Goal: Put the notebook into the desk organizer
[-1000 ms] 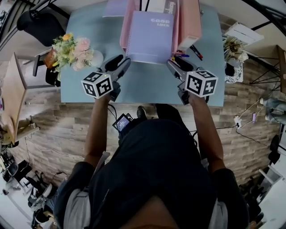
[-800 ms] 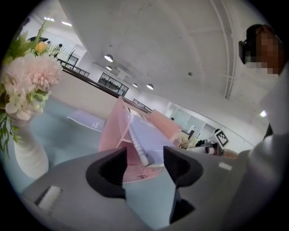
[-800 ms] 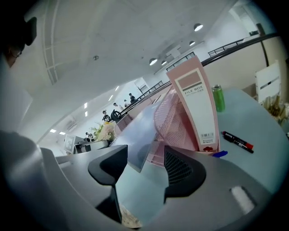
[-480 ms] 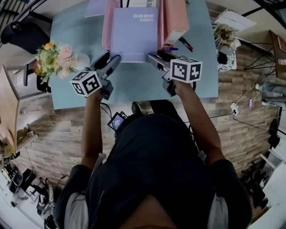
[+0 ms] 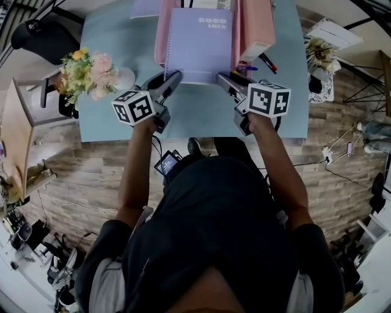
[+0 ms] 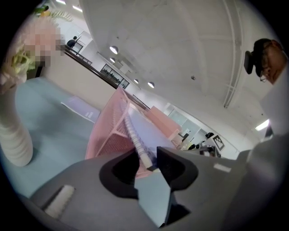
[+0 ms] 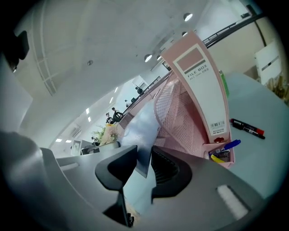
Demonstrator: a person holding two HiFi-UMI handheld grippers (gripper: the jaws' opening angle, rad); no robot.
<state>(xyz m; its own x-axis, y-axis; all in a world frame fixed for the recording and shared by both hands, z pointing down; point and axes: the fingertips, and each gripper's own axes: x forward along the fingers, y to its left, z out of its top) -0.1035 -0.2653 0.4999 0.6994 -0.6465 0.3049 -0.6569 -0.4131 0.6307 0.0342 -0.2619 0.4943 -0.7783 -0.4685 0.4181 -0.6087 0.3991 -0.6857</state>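
A lavender spiral notebook (image 5: 198, 46) leans in the pink mesh desk organizer (image 5: 160, 36), its near edge toward me. My left gripper (image 5: 173, 78) is at its near left corner. In the left gripper view the spiral end (image 6: 141, 151) sits between the jaws of that gripper (image 6: 146, 160), which have just been closing onto it. My right gripper (image 5: 223, 78) is at the near right corner. In the right gripper view the notebook's corner (image 7: 140, 128) is pinched in this gripper (image 7: 145, 158), whose jaws have also just been closing.
A pink file box (image 5: 256, 27) stands to the right of the organizer, with pens (image 7: 226, 146) in its front pocket and a marker (image 7: 246, 127) beside it. A flower vase (image 5: 91, 70) is at the table's left. A second lavender book (image 5: 145, 7) lies at the back. The pale blue table (image 5: 195, 116) ends just before me.
Both grippers have rolled a little and stay at the notebook's near corners. The notebook still leans in the mesh organizer.
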